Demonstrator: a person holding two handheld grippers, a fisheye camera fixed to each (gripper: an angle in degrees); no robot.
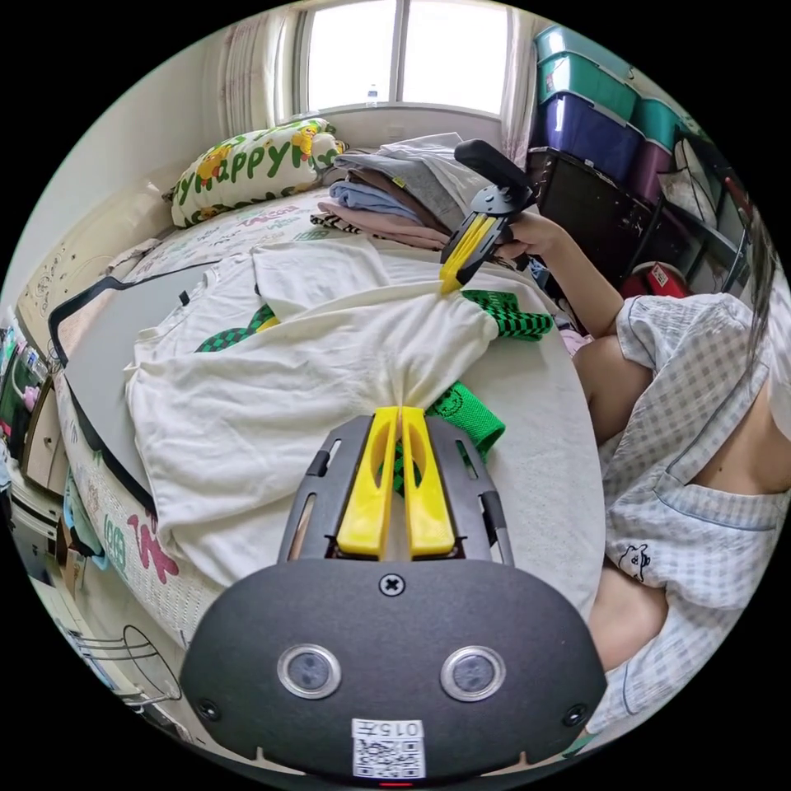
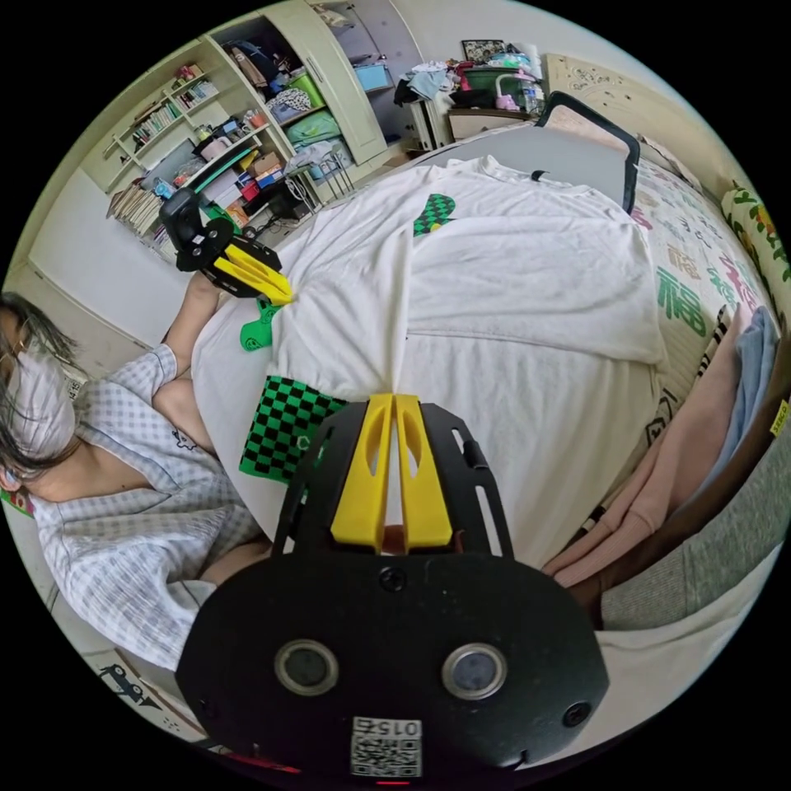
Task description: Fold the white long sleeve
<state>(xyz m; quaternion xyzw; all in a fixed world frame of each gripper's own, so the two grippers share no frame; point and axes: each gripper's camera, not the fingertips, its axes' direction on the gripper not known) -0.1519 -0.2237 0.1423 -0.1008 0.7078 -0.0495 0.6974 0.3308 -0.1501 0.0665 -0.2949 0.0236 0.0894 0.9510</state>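
— Where is the white long sleeve [image 1: 272, 387] found?

— It is spread across the bed [image 1: 544, 428], its collar end laid over a grey board [image 1: 107, 346], with a stack of folded clothes [image 1: 395, 198] seen beyond it and a green checkered cloth [image 1: 507, 313] tucked under its near edge.

— How are the grippers set?

— The left gripper [image 1: 399, 412] is pressed together on a gathered fold of the near edge. The right gripper [image 2: 392, 401] is likewise clamped on that edge, further along.

— How is the fabric judged to handle?

— It is judged light, soft and limp, so sagging between the two pinches is expected. The edge is best held well apart at both points and kept taut.
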